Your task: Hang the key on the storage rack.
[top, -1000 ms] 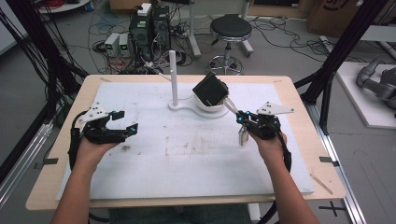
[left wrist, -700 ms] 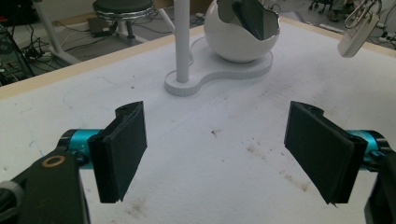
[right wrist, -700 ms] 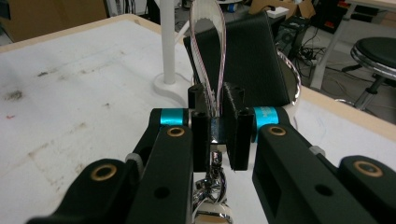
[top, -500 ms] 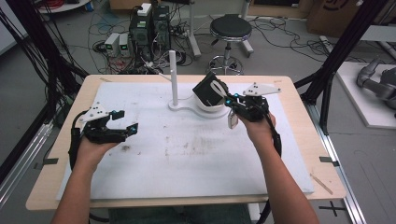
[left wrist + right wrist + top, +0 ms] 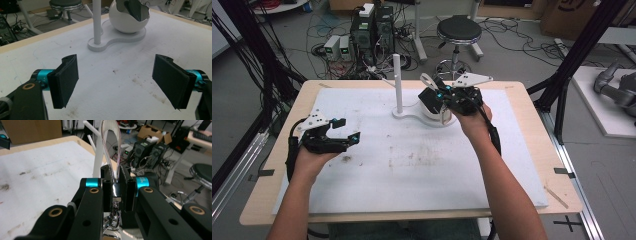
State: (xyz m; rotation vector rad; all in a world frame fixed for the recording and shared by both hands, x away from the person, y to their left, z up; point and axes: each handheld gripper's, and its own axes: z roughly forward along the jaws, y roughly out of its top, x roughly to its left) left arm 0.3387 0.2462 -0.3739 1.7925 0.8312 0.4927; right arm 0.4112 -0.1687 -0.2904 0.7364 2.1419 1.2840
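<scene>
A white stand (image 5: 412,116) with an upright post (image 5: 397,80) and a round white bowl (image 5: 127,21) sits at the far middle of the white mat. Something dark lies inside the bowl. My right gripper (image 5: 443,95) hovers right at the bowl, shut on a shiny metal clasp (image 5: 115,202). A thin white loop (image 5: 119,142) rises from the clasp beside the post (image 5: 100,157); that loop (image 5: 427,80) sticks up over the bowl. My left gripper (image 5: 349,129) hangs low over the mat's left part, its jaws wide apart and holding nothing (image 5: 116,82).
The white mat (image 5: 412,170) covers most of the wooden table (image 5: 532,105) and carries brown stains. Beyond the far edge stand a stool (image 5: 459,30) and computer boxes (image 5: 372,25) among cables. Black frame legs flank both sides; a grey robot arm (image 5: 617,85) lies far right.
My right gripper has travelled away from me and leftward, from the mat's right part up to the bowl, carrying the loop. The left gripper has stayed put, open.
</scene>
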